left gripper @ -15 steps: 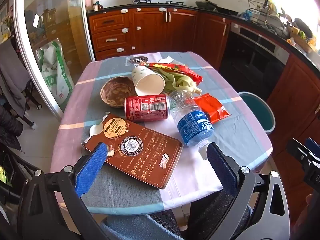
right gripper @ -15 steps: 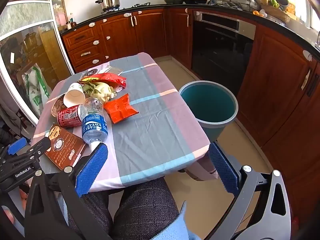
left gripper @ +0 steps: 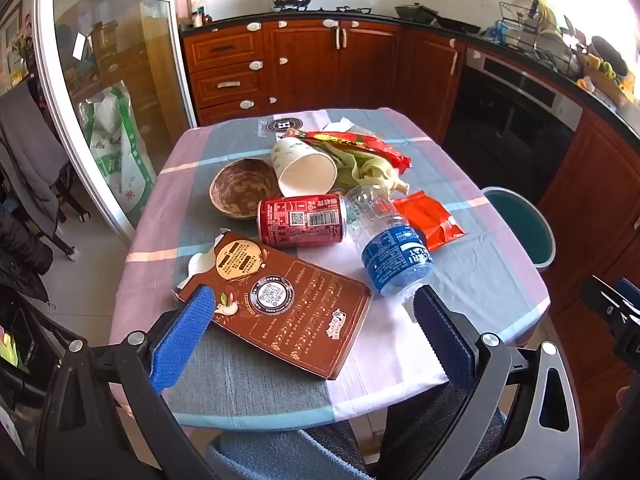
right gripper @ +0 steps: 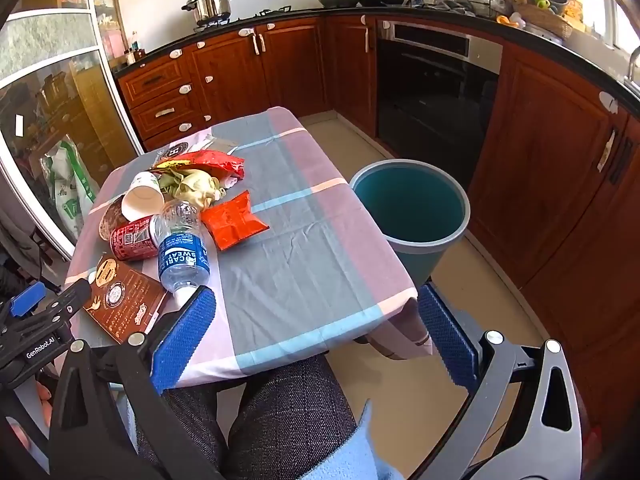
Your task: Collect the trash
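Trash lies on the table: a brown flat box (left gripper: 280,300), a red can (left gripper: 301,221) on its side, a plastic bottle with a blue label (left gripper: 394,256), a paper cup (left gripper: 304,168), an orange wrapper (left gripper: 430,220), a red snack bag (left gripper: 360,144) and green crumpled wrapping (left gripper: 368,168). My left gripper (left gripper: 312,332) is open and empty, just above the box's near edge. My right gripper (right gripper: 316,332) is open and empty over the table's near right corner. A teal bin (right gripper: 412,212) stands on the floor right of the table.
A woven bowl (left gripper: 244,192) sits left of the cup. The table (right gripper: 304,264) has a checked cloth. Wooden cabinets and an oven (right gripper: 436,92) line the back and right. A glass door (left gripper: 108,120) is at left. The person's legs (right gripper: 272,412) are below the table edge.
Both grippers have shifted only slightly. Nothing on the table has moved.
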Demonstrator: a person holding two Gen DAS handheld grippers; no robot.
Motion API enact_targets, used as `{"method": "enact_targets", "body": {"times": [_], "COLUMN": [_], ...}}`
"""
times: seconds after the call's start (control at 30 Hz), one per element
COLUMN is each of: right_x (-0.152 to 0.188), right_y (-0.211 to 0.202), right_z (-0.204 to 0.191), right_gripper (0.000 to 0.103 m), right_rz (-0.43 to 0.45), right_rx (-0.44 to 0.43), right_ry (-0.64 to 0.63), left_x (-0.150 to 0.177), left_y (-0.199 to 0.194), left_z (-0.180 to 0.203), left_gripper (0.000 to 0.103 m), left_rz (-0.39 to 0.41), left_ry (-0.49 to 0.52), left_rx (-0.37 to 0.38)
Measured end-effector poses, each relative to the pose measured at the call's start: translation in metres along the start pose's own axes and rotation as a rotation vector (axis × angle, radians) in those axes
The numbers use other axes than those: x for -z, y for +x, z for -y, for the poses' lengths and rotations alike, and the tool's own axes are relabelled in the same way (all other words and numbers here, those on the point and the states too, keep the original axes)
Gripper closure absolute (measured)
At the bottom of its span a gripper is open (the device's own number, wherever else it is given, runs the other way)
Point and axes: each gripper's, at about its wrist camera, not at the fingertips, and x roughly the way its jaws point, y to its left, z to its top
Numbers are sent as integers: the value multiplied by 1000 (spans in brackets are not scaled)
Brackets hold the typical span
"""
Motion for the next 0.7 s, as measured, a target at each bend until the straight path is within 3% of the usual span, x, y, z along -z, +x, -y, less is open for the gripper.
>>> {"method": "enact_targets", "body": {"times": [0.7], "right_x": [2], "right_y": [6], "right_z": [0], "right_gripper": [6], "right_rz": [-25], "right_rx": [-1], "right_ry": [6], "left_x": [4], "left_y": [2], "left_z": [-7], "left_gripper": [4], "left_rz": [-11], "left_ry": [-13], "left_rx": [-5]}}
